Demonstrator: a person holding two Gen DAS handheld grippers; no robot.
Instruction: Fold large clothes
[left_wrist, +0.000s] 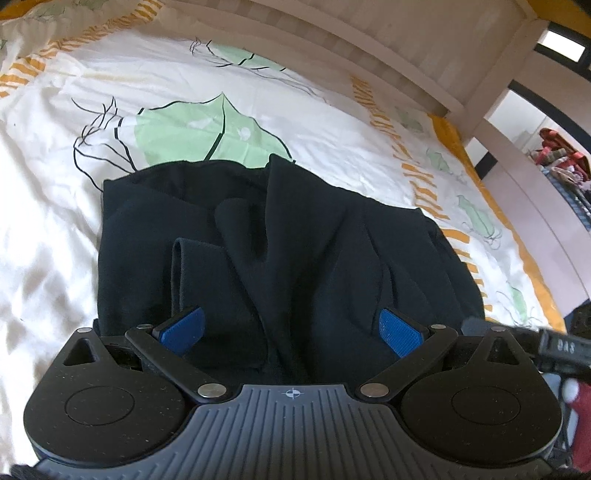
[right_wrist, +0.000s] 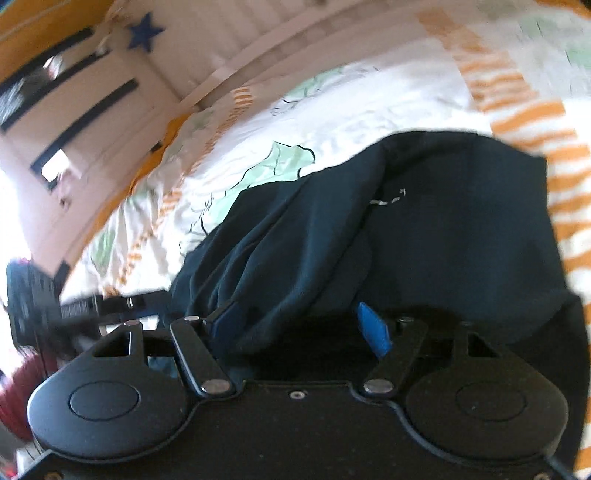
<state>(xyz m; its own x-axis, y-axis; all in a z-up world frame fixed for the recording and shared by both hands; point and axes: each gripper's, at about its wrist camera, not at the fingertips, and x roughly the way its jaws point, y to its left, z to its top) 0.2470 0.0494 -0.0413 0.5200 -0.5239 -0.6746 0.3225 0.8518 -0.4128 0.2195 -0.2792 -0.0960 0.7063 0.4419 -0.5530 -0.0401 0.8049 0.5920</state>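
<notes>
A large dark navy garment (left_wrist: 258, 229) lies crumpled and partly folded on the bed, with deep creases down its middle. My left gripper (left_wrist: 291, 328) hangs just above its near edge, its blue pads (left_wrist: 184, 328) wide apart and pressing on nothing. In the right wrist view the same garment (right_wrist: 443, 240) fills the centre, blurred. My right gripper (right_wrist: 297, 326) is tilted over it, jaws apart, a hump of the fabric lying loosely between the pads (right_wrist: 373, 328). The other gripper (left_wrist: 554, 343) shows at the right edge of the left wrist view.
The bed is covered by a white sheet (left_wrist: 55, 221) printed with green leaves and orange stripes. A pale wooden bed frame (left_wrist: 369, 44) runs along the far side, with slatted rails (left_wrist: 517, 155) at the right. Something red (left_wrist: 580, 424) sits at the lower right edge.
</notes>
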